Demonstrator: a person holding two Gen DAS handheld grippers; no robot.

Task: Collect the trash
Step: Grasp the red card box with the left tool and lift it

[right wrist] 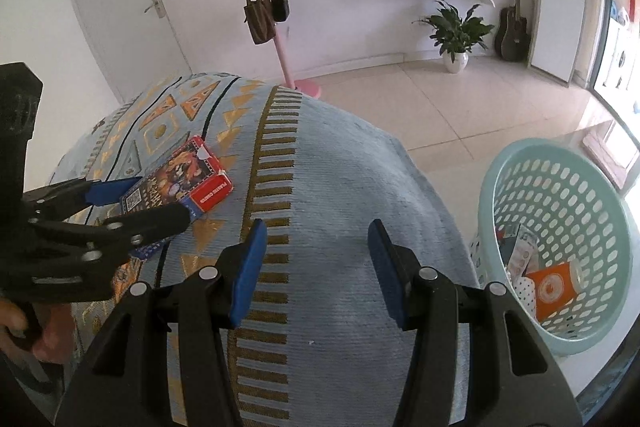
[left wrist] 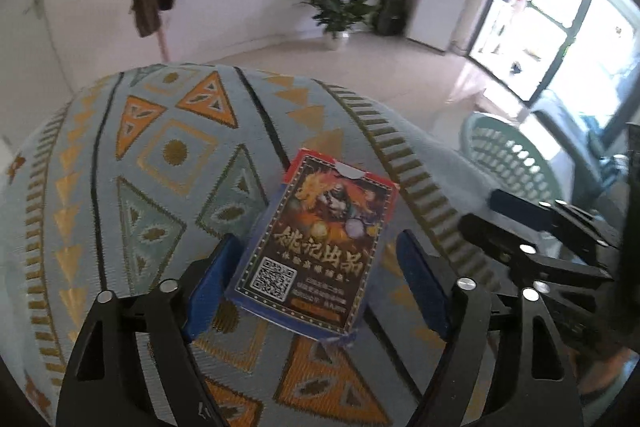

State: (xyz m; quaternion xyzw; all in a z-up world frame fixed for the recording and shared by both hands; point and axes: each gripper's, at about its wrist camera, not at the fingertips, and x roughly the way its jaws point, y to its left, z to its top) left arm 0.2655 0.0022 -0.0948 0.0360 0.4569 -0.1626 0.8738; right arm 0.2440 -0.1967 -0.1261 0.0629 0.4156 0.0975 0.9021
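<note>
— On the patterned cloth [left wrist: 168, 155], flat: card box [left wrist: 316, 247], long axis running away from the left gripper [left wrist: 316, 279], flap end far.
— Held?
— No. Wide blue pads either side, gaps showing. Right gripper [right wrist: 316, 267] half open, empty.
— Room?
— Bare cloth rightward; basket [right wrist: 560, 247] beyond the edge.

I note woven matt cloth [left wrist: 168, 155] over the table; glossy printed cardboard card box [left wrist: 316, 247]; perforated smooth plastic basket [right wrist: 560, 227]; matt black plastic left gripper [left wrist: 316, 287], blue pads.
</note>
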